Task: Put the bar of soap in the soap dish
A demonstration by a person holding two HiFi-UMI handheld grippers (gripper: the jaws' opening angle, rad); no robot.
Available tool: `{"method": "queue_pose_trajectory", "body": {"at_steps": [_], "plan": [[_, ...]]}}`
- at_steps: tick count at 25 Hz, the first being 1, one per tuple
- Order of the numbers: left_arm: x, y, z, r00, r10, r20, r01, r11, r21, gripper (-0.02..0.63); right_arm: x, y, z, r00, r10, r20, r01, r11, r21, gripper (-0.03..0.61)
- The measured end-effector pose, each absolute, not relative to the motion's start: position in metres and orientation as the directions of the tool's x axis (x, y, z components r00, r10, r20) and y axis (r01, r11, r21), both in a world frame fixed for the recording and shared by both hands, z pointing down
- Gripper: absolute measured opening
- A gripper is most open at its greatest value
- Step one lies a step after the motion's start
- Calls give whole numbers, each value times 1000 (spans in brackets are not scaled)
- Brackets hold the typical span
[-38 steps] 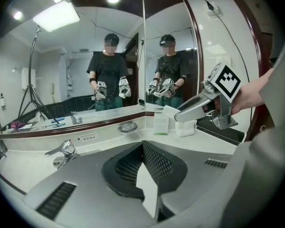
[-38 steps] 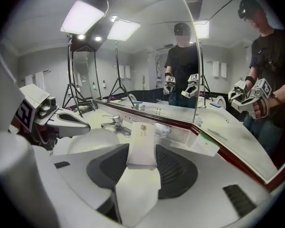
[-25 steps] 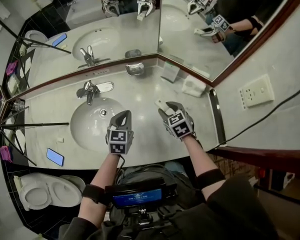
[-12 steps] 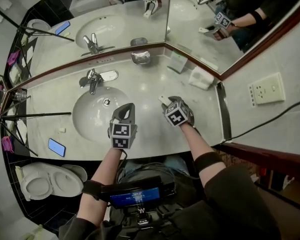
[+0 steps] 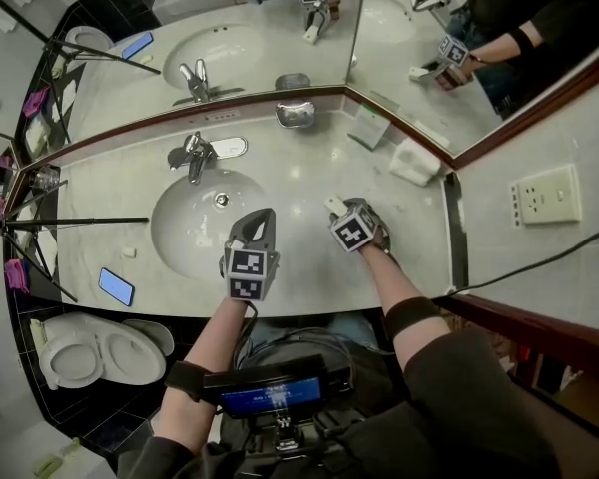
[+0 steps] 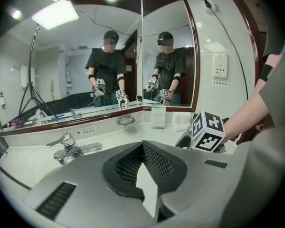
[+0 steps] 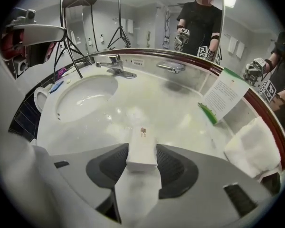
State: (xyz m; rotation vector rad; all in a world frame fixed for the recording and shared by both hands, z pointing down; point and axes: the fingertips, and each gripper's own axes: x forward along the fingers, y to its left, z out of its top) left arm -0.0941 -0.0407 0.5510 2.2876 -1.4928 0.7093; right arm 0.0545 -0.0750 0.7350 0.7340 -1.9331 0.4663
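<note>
Head view: I see both claws over the pale worktop [image 5: 280, 173], towards its near edge, with the basin [image 5: 195, 230] on the left.
Right claw [image 5: 345, 209]: tipped steeply down, just right of the basin. In the right gripper view its pads sit against the two long sides of the bar of soap [image 7: 141, 141], so I read it as closed on the bar at roughly the bar's width.
Bar of soap: a long white boxed bar with a small dark mark on top. Its near end is between the right claw's pads and its far end sticks out past them, over bare worktop. I can't tell whether its underside touches the surface.
Left claw [image 5: 259, 222]: fully closed with nothing in it, over the near right rim of the basin.
Soap dish [image 5: 295, 115]: a shiny metal dish at the far edge, against the mirror, well apart from the bar and with nothing in it.
Faucet [image 5: 193, 154]: far side of the basin, left of the dish.
Card [image 5: 369, 128]: upright at the far right.
Towel [image 5: 415, 163]: folded, white, right of the card.
</note>
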Motion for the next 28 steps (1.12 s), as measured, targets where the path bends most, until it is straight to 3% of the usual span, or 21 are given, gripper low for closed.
{"method": "queue_pose_trajectory", "body": {"at_steps": [10,20,25,28], "plan": [[-95,-40,556,330,-759,561,-920,-391,12,2,57,-79,733,-317,-302,899,-650,760,26,241],[-90,-42,550,346,-770,535,-921,-388,38,2,42,-89,664,-448,-386,806,-664,748,-12,233],[-94,-43,544,351,-783,514,-928,-363,81,2,40,-97,604,-564,-503,654,-679,734,-21,71],[-97,-42,540,350,-790,504,-931,-354,91,2,40,-92,564,-631,-550,547,-691,719,-75,20]]}}
